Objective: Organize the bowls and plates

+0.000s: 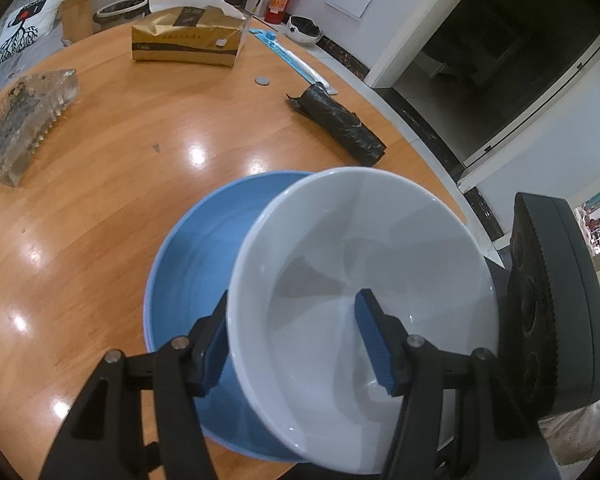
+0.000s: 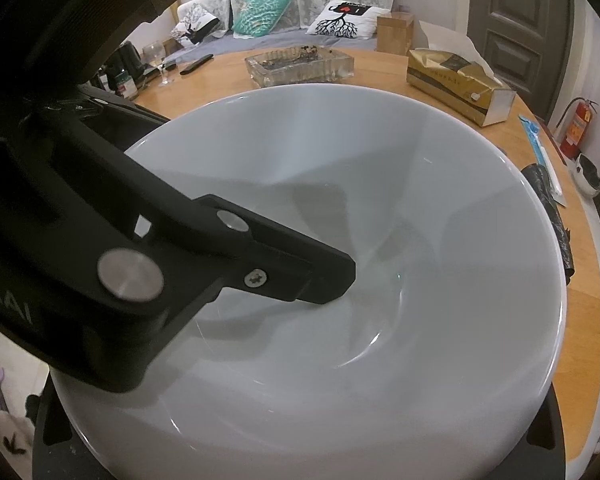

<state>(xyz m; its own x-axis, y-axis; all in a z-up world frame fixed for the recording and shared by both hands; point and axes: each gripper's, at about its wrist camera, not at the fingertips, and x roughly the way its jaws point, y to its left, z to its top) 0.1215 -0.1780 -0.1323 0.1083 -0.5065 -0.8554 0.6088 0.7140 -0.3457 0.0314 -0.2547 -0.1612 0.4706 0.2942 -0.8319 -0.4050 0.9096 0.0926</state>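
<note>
A white bowl (image 1: 380, 248) is held over a blue plate (image 1: 192, 264) that lies on the round wooden table (image 1: 120, 168). My left gripper (image 1: 296, 340) straddles the bowl's near rim, one blue-padded finger (image 1: 374, 340) inside and the other finger (image 1: 212, 344) outside, against the wall. The bowl tilts. In the right wrist view the white bowl (image 2: 380, 300) fills the frame, with the left gripper's black finger (image 2: 300, 268) reaching into it. The right gripper's body (image 1: 552, 312) shows beside the bowl's right side; its own fingers are hidden under the bowl.
A glass ashtray (image 1: 24, 120), a tissue box (image 1: 188, 36), a coin (image 1: 262, 80), a black bag roll (image 1: 336, 120) and a blue strip (image 1: 288, 56) lie on the far part of the table. A wine glass (image 2: 156, 60) stands at the far left edge.
</note>
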